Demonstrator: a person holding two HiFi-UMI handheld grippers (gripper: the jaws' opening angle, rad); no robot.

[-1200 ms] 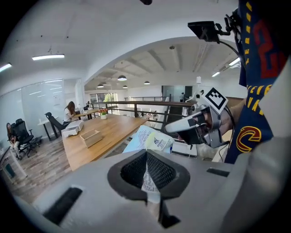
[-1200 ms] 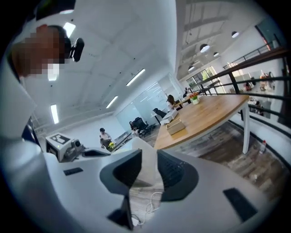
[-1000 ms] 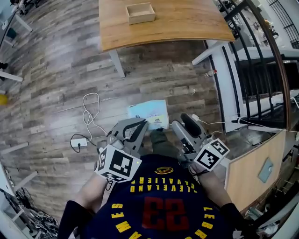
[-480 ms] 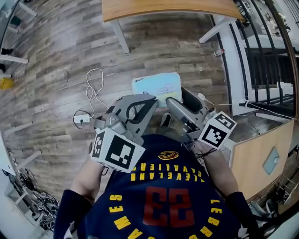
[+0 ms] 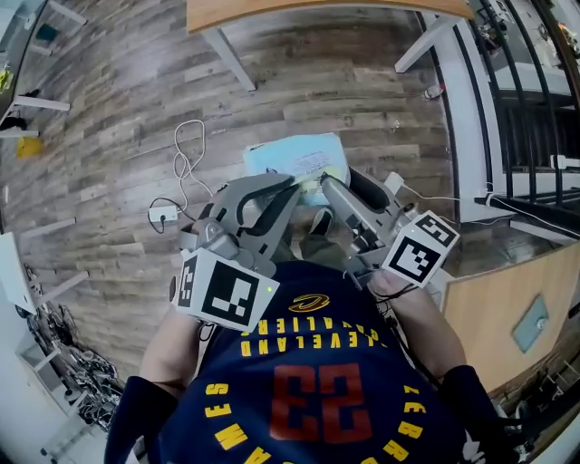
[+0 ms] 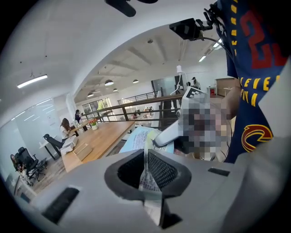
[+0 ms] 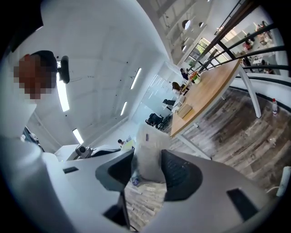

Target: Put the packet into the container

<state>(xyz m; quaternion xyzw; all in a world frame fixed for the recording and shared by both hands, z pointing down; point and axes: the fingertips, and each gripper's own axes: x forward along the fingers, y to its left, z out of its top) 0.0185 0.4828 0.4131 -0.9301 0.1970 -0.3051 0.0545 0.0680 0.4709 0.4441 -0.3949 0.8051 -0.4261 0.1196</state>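
Grey wood-plank floor (image 5: 118, 109), wooden table (image 7: 207, 93), black railing (image 5: 507, 118), white ceiling (image 7: 113, 45), strip lights (image 7: 136, 78)

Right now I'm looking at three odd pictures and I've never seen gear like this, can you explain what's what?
There is no robot: a person holds a pair of tongs in each hand. One picture looks down from a camera on the person's head; the other two come from cameras riding on the tongs. The left tongs pinch the thin edge of a light-blue packet, their jaws having just eased open slightly. The right tongs, jaws just closing, have the same packet between them. So the packet hangs in the air between both. Below lie a wooden floor and a white power adapter; a wooden table edge shows at the top.
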